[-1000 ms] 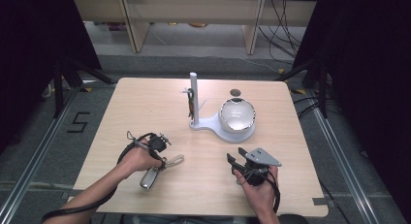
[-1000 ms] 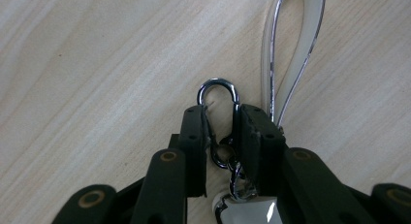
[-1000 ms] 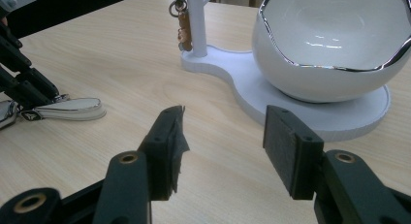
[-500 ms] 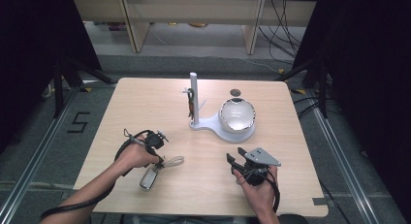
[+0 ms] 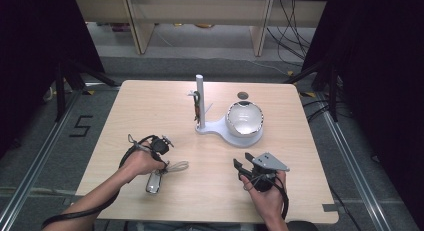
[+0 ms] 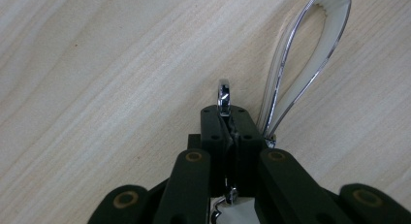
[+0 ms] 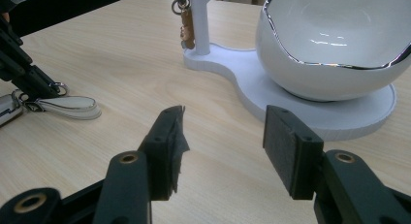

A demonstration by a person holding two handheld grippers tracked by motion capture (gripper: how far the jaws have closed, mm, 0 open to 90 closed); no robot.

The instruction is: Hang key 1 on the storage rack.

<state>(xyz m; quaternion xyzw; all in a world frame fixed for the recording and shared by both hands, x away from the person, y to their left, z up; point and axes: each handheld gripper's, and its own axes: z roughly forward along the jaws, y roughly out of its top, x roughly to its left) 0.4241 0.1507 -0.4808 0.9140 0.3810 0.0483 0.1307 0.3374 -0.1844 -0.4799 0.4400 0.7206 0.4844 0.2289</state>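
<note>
Left gripper view gives us the close look: a small shiny metal ring (image 6: 223,95) sticks up in the middle of the frame, pinched between the two black jaws of the left gripper (image 6: 230,123). Those jaws have just been closing and now press together on the ring. A white loop strap (image 6: 310,54) with a silver edge runs from beside the jaws to the upper right of the frame.

High view is too far off for us to make out the ring, but we see the strap (image 5: 176,166) lying flat on the table (image 5: 150,111) at lower left, and a silver key fob (image 5: 153,183) just below the left gripper (image 5: 159,150).

Right gripper view shows the white bowl (image 7: 339,44) on its white stand (image 7: 252,83) at upper right. Our right gripper (image 7: 225,136) has its jaws spread wide with only table between them, well apart from the strap (image 7: 68,106) at far left.
</note>
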